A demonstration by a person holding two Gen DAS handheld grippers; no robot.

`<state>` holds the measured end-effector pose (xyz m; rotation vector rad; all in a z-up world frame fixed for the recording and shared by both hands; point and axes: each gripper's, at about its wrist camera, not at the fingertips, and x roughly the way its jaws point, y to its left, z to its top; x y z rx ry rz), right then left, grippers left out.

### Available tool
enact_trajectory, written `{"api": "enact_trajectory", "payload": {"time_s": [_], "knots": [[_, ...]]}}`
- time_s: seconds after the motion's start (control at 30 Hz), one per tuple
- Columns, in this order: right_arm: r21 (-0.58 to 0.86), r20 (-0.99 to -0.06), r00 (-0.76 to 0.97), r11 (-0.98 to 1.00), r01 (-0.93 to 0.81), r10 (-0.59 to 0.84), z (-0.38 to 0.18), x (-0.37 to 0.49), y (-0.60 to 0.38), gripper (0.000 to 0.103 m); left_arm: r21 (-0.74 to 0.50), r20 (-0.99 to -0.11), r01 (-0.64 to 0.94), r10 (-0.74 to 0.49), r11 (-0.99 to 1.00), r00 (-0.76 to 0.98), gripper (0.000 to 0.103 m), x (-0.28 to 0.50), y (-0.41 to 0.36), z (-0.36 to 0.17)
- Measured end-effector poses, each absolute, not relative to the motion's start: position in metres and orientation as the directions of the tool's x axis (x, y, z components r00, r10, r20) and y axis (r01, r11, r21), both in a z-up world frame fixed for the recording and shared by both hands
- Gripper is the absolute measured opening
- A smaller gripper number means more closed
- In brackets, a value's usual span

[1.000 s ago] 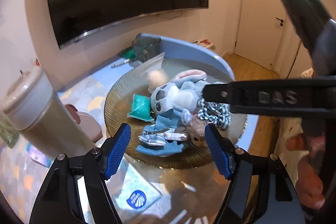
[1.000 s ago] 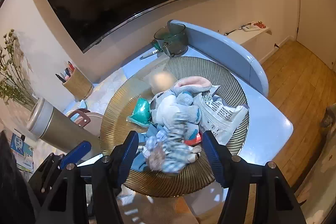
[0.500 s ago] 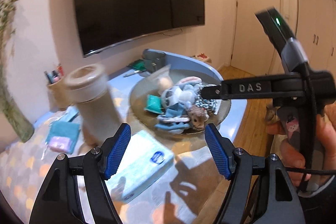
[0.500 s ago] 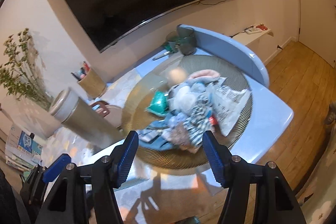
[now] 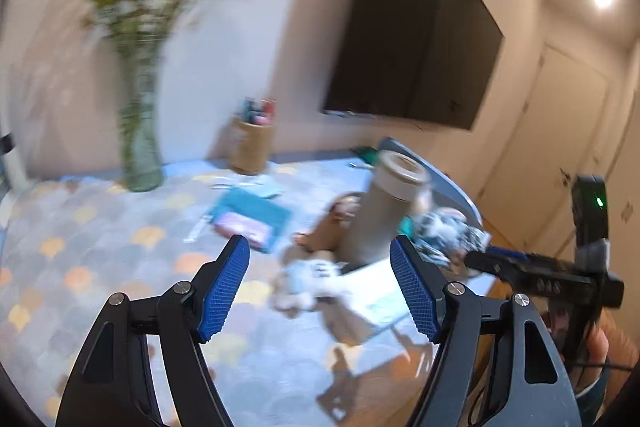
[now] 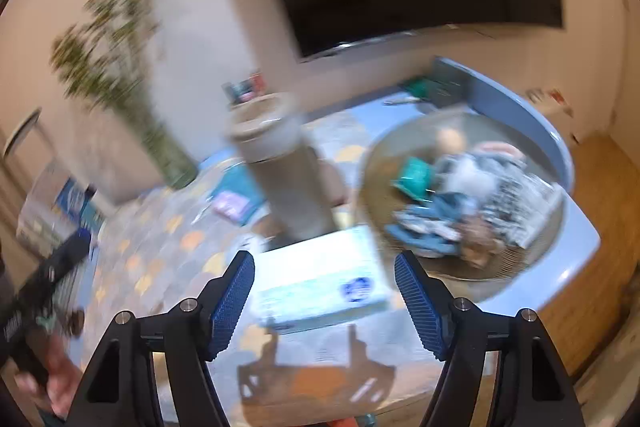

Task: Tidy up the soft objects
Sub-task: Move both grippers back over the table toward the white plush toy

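Blue-padded tools both hang empty over the desk, away from the toys.
Left tool [image 5: 320, 291] gapes wide, nothing between its pads; right tool [image 6: 324, 301] has just been opening and grips nothing, a tissue box [image 6: 320, 283] lying on the desk [image 6: 160, 259] beneath it. Soft toys [image 6: 460, 203] sit heaped on the gold plate [image 6: 400, 147] at far right, a tall tumbler [image 6: 284, 163] standing just left of it.

No legible txt, all blurred

Both wrist views angled down, sharing tumbler [image 5: 386, 203], pile [image 6: 460, 203]
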<state>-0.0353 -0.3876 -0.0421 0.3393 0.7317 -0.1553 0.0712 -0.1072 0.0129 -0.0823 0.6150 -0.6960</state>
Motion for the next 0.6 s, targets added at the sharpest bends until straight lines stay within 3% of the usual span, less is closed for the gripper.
{"api": "enact_trajectory", "payload": {"time_s": [0.07, 0.2, 0.4, 0.6], "knots": [[0.228, -0.671, 0.742, 0.951, 0.211, -0.004, -0.039, -0.029, -0.363, 0.072, -0.258, -0.500, 0.540, -0.589, 0.801, 0.634, 0.071, 0.078, -0.084, 0.013], [0.186, -0.672, 0.740, 0.974, 0.132, 0.028, -0.037, -0.011, -0.317, 0.084, -0.246, -0.512, 0.485, -0.538, 0.839, 0.670, 0.071, 0.095, -0.046, 0.011], [0.122, -0.716, 0.696, 0.990, 0.067, 0.041, -0.059, 0.021, -0.264, 0.084, -0.216, -0.604, 0.519, -0.530, 0.827, 0.594, 0.071, 0.124, -0.030, -0.022], [0.134, -0.797, 0.603, 0.984, 0.113, 0.040, -0.096, 0.052, -0.256, 0.084, -0.148, -0.683, 0.548, -0.486, 0.823, 0.546, 0.071, 0.141, -0.049, -0.062]]}}
